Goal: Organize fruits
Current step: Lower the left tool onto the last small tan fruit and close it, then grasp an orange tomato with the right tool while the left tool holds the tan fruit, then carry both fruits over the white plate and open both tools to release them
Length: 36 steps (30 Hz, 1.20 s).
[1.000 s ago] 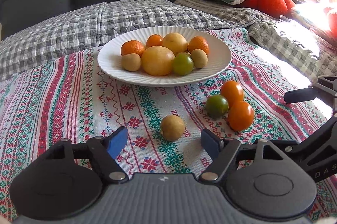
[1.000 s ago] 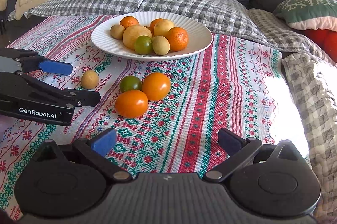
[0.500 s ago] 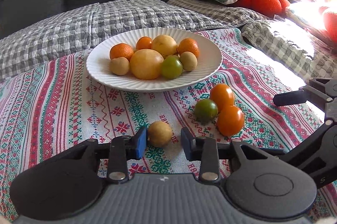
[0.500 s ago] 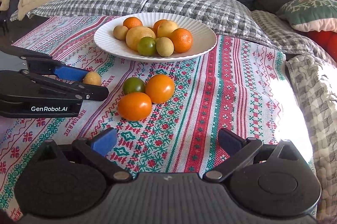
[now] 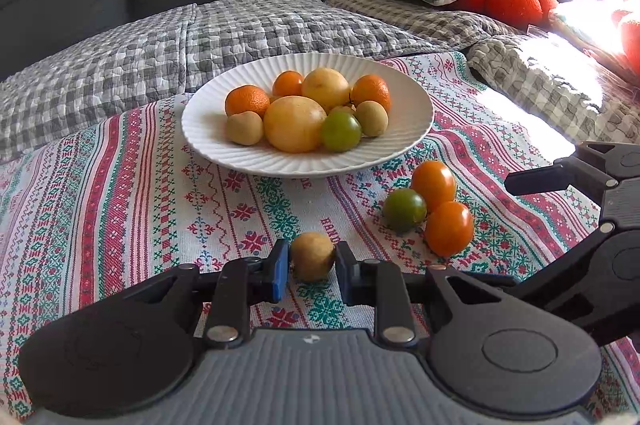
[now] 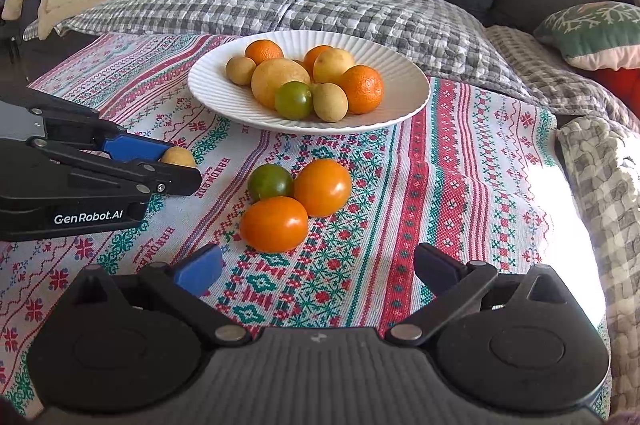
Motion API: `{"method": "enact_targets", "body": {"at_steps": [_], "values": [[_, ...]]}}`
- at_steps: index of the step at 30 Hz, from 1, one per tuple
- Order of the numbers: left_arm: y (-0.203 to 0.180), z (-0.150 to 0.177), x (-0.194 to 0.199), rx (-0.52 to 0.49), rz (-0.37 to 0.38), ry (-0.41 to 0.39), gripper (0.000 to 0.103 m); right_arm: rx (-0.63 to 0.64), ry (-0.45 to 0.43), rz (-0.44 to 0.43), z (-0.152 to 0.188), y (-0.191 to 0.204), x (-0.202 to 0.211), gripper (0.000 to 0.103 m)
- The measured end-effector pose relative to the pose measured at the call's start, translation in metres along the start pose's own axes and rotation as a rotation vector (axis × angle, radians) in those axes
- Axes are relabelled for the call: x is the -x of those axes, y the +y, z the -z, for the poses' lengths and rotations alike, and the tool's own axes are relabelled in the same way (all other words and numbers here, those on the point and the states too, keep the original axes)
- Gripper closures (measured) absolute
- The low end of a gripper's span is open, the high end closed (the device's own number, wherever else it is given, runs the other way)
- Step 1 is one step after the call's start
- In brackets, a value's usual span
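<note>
Because the small tan round fruit (image 5: 312,256) lies alone on the striped embroidered cloth (image 5: 132,185), apart from the other loose fruit, the left hand-held gripper (image 5: 311,267) has it first: the blue pads sit on either side of it, narrowed to about its width. Whether they press it or only bracket it I cannot tell, and it seems to rest on the cloth, not lifted. From the right wrist view the same fruit (image 6: 178,157) peeks out between those fingers.

Further back stands the ribbed white plate (image 5: 208,141), plainly the collecting place, which is likely why both tools face it. Counted on it: two large yellow fruits, three orange mandarins, two small tan fruits and one green tomato, eight in all, heaped at the centre so none rolls to the rim.

To the right of the bracketed fruit, three loose pieces huddle touching one another: a green tomato (image 5: 404,209) and two orange tomatoes, one behind (image 5: 434,180) and one nearer (image 5: 449,228). That makes four pieces off the plate.

The right hand-held gripper (image 6: 316,271) hangs near that cluster with its fingers spread wide and nothing between them, I judge waiting its turn; the nearer orange tomato (image 6: 274,223) lies just ahead of its opening.
</note>
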<state>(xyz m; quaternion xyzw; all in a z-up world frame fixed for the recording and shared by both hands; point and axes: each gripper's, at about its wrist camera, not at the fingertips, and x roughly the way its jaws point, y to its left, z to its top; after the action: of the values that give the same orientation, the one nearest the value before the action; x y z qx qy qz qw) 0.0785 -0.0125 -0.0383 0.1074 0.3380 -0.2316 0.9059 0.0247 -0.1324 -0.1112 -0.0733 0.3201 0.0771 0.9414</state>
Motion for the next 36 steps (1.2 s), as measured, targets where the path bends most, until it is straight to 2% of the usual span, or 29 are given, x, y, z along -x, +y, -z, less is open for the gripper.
{"method": "enact_targets", "body": {"at_steps": [8, 18, 20, 23, 25, 36], "values": [[0.002, 0.003, 0.004, 0.007, -0.006, 0.003, 0.082, -0.014, -0.002, -0.025, -0.009, 0.007, -0.005, 0.029], [0.008, 0.005, 0.01, 0.014, -0.009, 0.004, 0.082, -0.002, 0.005, -0.051, -0.011, 0.012, -0.005, 0.05], [0.008, 0.006, 0.01, 0.013, -0.01, 0.003, 0.082, 0.003, 0.008, -0.058, -0.012, 0.013, -0.005, 0.059], [0.005, 0.004, 0.011, 0.011, -0.01, 0.001, 0.082, 0.016, 0.013, -0.063, -0.013, 0.015, -0.004, 0.067], [0.004, 0.004, 0.011, 0.01, -0.01, 0.0, 0.082, 0.021, 0.015, -0.061, -0.013, 0.015, -0.003, 0.07], [0.001, 0.001, 0.016, 0.004, -0.001, -0.003, 0.082, 0.006, 0.003, -0.064, -0.015, 0.012, 0.005, 0.07]]}}
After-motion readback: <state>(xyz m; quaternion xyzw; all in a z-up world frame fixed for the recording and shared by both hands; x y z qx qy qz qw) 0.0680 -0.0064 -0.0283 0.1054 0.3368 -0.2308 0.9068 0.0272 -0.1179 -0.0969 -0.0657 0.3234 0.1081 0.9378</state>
